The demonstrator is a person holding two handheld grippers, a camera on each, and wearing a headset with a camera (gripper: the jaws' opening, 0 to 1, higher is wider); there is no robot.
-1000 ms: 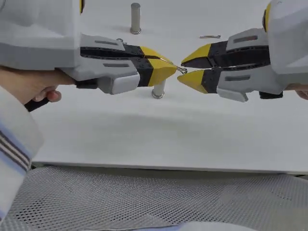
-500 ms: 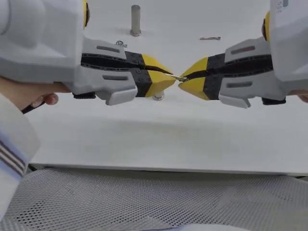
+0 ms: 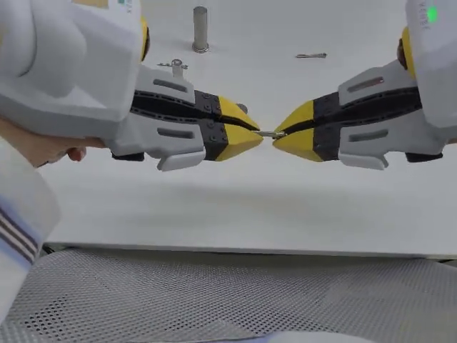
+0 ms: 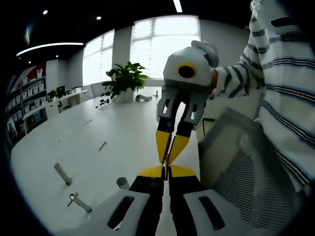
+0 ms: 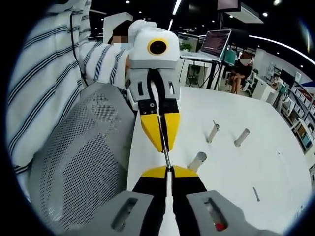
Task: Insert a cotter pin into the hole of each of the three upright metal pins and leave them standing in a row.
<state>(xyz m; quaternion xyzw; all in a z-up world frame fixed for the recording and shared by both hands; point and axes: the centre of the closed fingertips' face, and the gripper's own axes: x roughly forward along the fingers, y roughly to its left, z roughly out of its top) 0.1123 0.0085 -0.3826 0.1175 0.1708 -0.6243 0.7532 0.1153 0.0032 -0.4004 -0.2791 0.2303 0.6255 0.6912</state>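
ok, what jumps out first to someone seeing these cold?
The left gripper and the right gripper meet tip to tip mid-frame in the head view, both shut on one cotter pin bridging their yellow fingers. Behind them on the white table, an upright metal pin stands at the back, and a spare cotter pin lies flat to its right.

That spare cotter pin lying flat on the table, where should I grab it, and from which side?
Take the spare cotter pin across its thin shank near the middle, coming straight down with the tool's jaws crosswise to its length. It lies flat on the table, so a side approach probably cannot get under it.
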